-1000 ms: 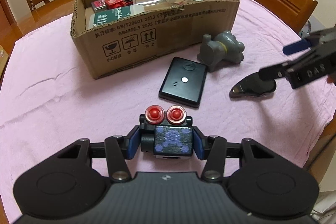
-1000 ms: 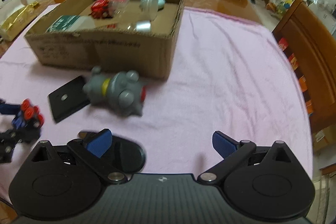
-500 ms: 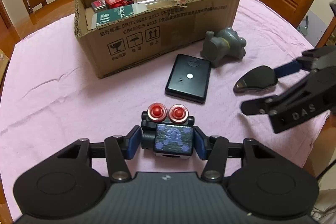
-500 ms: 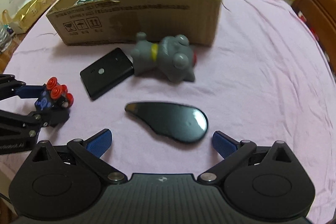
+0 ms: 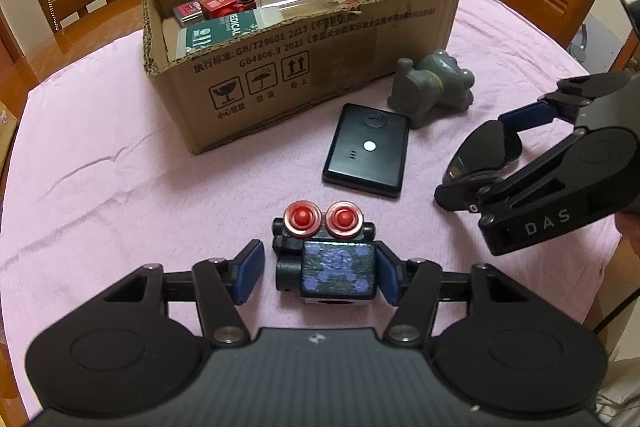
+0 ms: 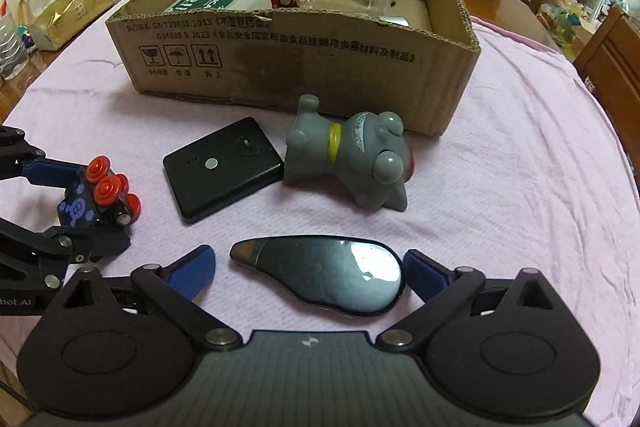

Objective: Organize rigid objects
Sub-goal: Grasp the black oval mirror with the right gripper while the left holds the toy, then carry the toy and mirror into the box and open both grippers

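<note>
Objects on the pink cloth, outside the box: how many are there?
4: a toy car between the left gripper fingers, a black power bank, a grey toy dog beside the box, a black teardrop case.

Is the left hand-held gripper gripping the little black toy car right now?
Apart. The left wrist view shows pink cloth between the left pad and the toy car; the jaws have just been opening.

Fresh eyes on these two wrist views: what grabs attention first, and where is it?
Probably the small black toy with two red knobs, sitting on the pink cloth between the blue pads of the left gripper, whose jaws have just been opening. Next, the glossy black teardrop-shaped piece lies between the right gripper's wide jaws. Behind them, a cardboard box already holds several items, with a grey toy dog lying just in front.
</note>
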Tool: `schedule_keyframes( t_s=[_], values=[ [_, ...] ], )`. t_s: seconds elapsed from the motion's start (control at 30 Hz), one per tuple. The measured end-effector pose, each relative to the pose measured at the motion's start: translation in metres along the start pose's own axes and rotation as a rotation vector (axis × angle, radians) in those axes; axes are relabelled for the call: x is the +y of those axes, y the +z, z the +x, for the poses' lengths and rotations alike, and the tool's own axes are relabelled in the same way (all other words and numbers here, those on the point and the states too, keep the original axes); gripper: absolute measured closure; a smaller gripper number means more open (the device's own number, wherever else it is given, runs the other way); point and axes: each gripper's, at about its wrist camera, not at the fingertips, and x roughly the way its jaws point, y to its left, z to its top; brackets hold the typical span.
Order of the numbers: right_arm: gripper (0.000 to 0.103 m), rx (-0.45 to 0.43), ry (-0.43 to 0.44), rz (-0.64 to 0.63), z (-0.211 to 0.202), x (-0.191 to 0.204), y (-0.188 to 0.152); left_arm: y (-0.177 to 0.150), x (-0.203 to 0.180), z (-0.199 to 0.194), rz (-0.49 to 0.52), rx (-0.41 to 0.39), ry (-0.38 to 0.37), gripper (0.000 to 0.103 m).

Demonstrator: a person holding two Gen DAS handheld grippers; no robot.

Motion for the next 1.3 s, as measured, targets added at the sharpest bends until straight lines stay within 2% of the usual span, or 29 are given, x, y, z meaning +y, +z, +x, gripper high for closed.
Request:
schedule_keyframes(
  t_s=[0.13,0.47,0.63,0.87,1.07,1.3],
  values=[
    [0.010,-0.007,-0.015,0.020,-0.005,0.000,-0.002,0.002,0.000,0.001,0.002,0.010,-0.001,0.044],
    [0.011,-0.005,-0.017,0.012,-0.005,-0.001,-0.002,0.008,0.000,-0.001,0.002,0.038,-0.031,0.052],
    [0.011,-0.002,-0.016,-0.033,-0.010,-0.001,0.000,0.010,0.002,-0.003,0.001,0.053,-0.039,0.052],
    [0.011,0.003,0.031,-0.106,-0.030,-0.009,0.007,0.019,0.003,-0.020,0.024,0.062,-0.045,0.052],
    [0.011,-0.043,0.081,-0.146,-0.063,-0.023,0.030,0.037,0.005,-0.048,0.046,0.038,-0.044,0.052],
    [0.011,-0.131,0.103,-0.168,-0.075,-0.038,0.085,0.093,0.019,-0.068,0.039,-0.050,-0.012,0.052]
  ],
)
